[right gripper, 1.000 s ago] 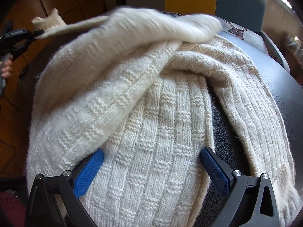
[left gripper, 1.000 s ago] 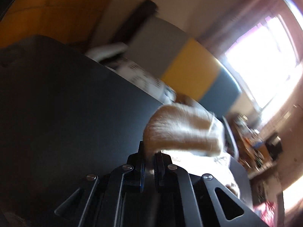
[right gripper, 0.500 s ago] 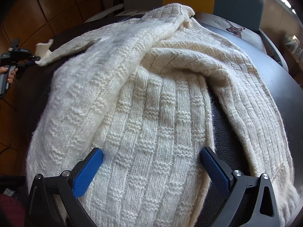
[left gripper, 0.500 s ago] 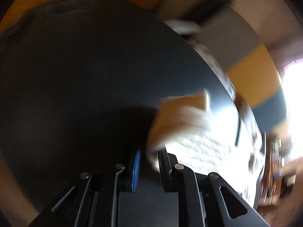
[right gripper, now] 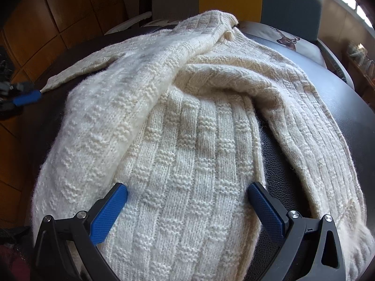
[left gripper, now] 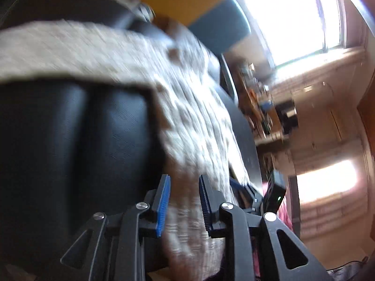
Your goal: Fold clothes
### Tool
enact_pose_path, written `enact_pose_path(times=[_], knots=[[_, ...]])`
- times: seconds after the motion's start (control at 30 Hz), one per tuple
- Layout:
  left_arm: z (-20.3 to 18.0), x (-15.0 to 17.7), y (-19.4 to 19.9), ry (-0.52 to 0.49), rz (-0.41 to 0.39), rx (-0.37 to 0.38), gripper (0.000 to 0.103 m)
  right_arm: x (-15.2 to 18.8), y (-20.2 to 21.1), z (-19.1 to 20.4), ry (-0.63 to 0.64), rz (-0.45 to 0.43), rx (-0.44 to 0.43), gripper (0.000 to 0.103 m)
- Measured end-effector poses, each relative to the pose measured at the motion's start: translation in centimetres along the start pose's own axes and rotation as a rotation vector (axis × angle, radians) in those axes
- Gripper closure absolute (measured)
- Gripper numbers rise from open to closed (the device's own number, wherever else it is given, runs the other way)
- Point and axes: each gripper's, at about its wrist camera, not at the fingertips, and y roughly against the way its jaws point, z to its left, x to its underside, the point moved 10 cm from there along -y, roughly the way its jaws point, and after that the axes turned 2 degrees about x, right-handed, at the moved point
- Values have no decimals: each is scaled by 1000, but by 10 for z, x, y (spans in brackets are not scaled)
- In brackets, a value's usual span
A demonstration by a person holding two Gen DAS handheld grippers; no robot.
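Sleeve laid out: my left tool (left gripper: 184,201) opens around the sweater (right gripper: 187,140); right tool (right gripper: 187,199) gapes above it, next folding the body.

left claw (left gripper: 183,195) opening, right claw (right gripper: 187,195) spread wide

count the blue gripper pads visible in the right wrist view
3: two on the right gripper, either side of the cream sweater, and one on the left gripper at the sleeve tip. Its other pad is hidden.

Right hand-held gripper (right gripper: 187,207), jaws wide, hovers over cream sweater (right gripper: 178,126).
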Motion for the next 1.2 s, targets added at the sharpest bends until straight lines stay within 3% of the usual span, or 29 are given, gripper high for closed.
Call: enact_pose_path(times=[0.13, 0.3, 0.33, 0.37, 0.47, 0.57, 0.63, 0.73, 0.83, 0.93, 1.07, 1.2], knots=[[8, -35, -27, 44, -20, 1, 72, 1, 2, 1, 0, -14, -1, 0], [12, -44, -46, 67, 20, -36, 70, 2, 3, 1, -2, -27, -1, 0], [12, -47, -49, 64, 19, -44, 74, 2, 3, 1, -2, -27, -1, 0], [11, -48, -48, 52, 2, -57, 87, 2, 4, 1, 0, -26, 0, 0], [8, -51, -45, 13, -49, -95, 99, 3, 4, 1, 5, -22, 0, 0], [15, -66, -14, 11, -142, -156, 100, 3, 5, 2, 14, -16, -2, 0], [34, -75, 13, 22, -196, -252, 101, 4, 5, 2, 21, -12, -4, 0], [66, -85, 40, 85, -229, -333, 101, 5, 5, 2, 27, -7, -6, 0], [60, -81, 47, 73, -229, -286, 98, 5, 5, 2, 27, -10, -5, 0], [51, -74, 47, 75, -226, -259, 87, 5, 6, 1, 24, -17, -4, 0], [27, -69, 48, 29, -250, -221, 86, 6, 7, 0, 28, -18, -6, 0], [19, -68, 26, -28, -225, -263, 85, -1, 16, 4, 26, -28, -35, 0]])
